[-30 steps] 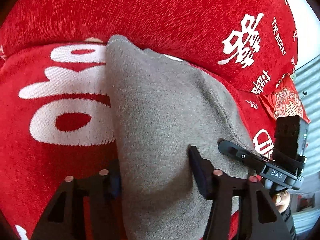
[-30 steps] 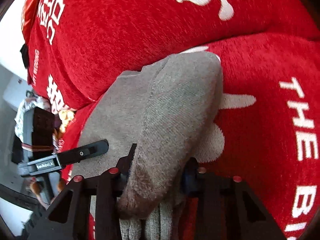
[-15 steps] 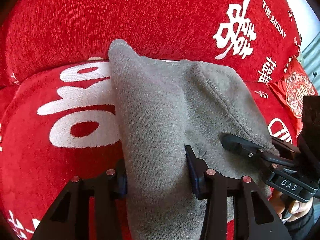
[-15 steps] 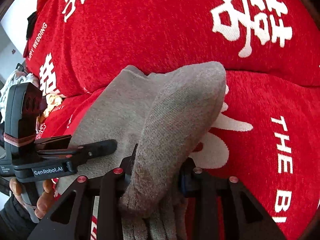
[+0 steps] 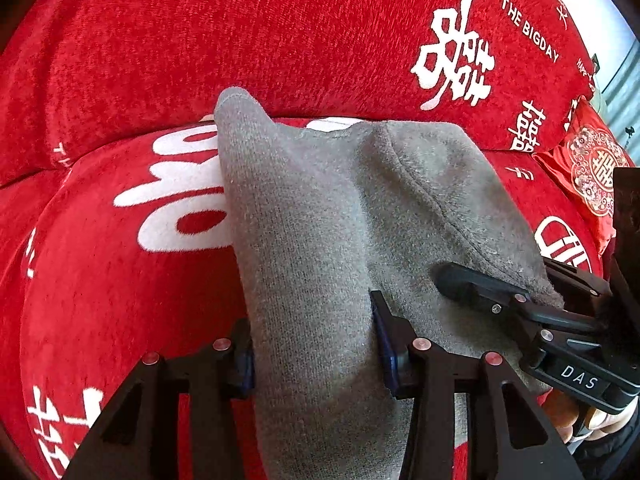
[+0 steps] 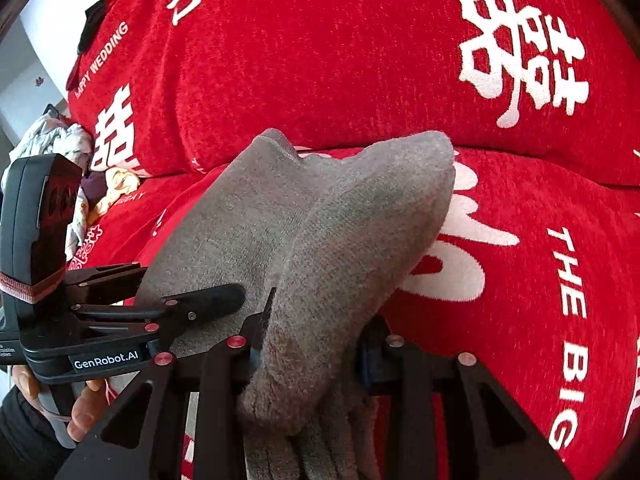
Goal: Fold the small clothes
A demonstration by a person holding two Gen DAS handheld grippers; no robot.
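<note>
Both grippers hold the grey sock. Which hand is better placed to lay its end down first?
Neither clearly: the left gripper and right gripper each clamp the grey knitted sock above the red printed sofa cover.

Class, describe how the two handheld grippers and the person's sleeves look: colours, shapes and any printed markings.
Both are matte black, angular devices. The left gripper has blue-edged pads and small round red pivot caps; its body, seen from the right wrist, reads "GenRobot.AI" with a reddish band round it. The right gripper has the same red caps and, seen from the left wrist, a "DAS" label. Sleeves are dark.
</note>
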